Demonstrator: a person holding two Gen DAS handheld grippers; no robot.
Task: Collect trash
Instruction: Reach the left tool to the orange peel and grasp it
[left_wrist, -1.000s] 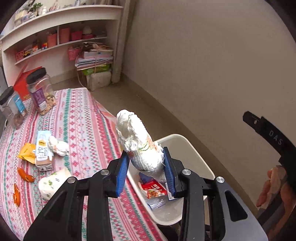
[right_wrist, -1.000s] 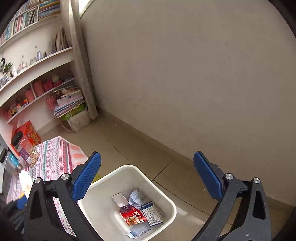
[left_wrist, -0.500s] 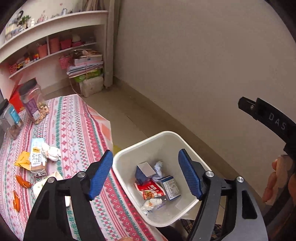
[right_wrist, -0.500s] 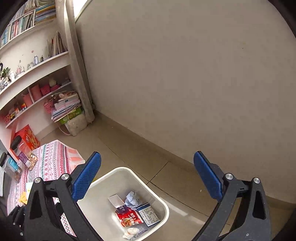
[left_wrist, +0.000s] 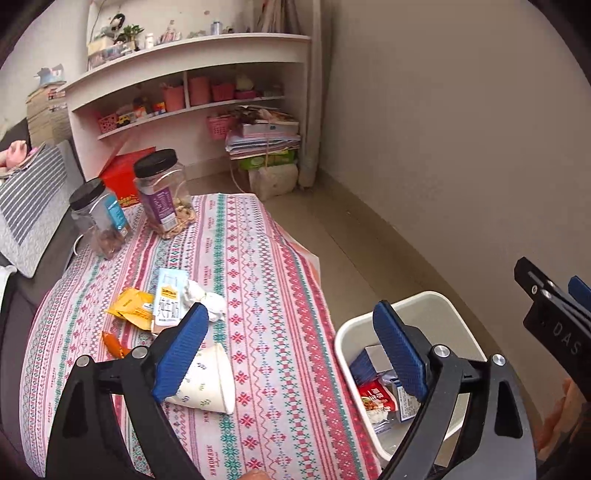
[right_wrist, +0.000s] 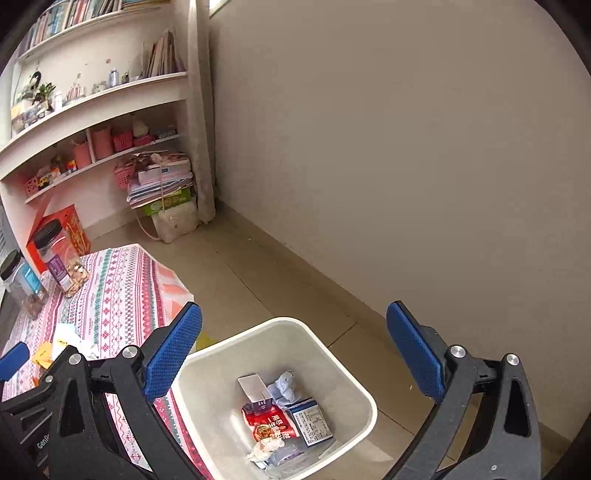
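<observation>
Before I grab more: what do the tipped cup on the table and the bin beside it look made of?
White cup with leaf print lying on its side: likely paper, matte, with a thin rolled rim. Off-white rectangular waste bin: probably moulded plastic, smooth and faintly glossy, with rounded corners and a thick even rim.

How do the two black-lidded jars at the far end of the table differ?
The purple-label jar stands farther back and looks taller; the blue-label jar sits nearer the table's left edge and looks shorter. The purple-label jar holds pale nuts, the blue-label jar a low layer of something brown. Both are clear plastic, upright, with lids on.
</observation>
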